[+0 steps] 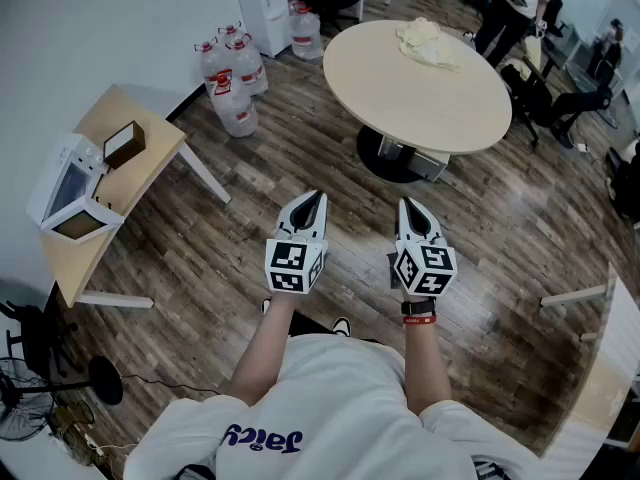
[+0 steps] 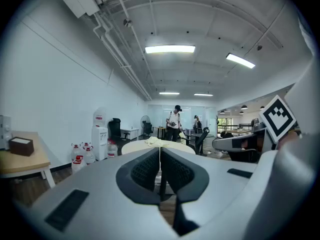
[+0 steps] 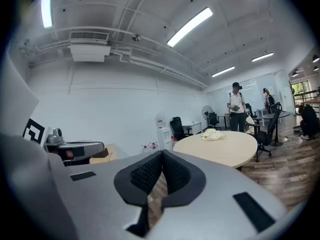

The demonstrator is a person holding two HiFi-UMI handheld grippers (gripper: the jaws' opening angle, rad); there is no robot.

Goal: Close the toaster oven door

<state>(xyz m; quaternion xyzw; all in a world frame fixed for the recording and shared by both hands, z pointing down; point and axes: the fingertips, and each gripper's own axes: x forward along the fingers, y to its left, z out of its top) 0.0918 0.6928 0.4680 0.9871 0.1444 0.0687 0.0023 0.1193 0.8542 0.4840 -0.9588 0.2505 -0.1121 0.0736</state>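
gaping white toaster oven door [image 1: 80,225]

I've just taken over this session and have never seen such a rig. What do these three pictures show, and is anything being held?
There is no robot arm. A person holds a two-jaw tool in each hand: the left gripper and the right gripper. The head view comes from a camera on the person's head, looking down. The other two pictures come from cameras riding on each gripper, looking along its jaws. Both pairs of jaws are closed together, with nothing between them. The toaster oven sits on a small wooden table at the left, its door apparently hanging open, with a brown box beside it. Neither gripper is near it.
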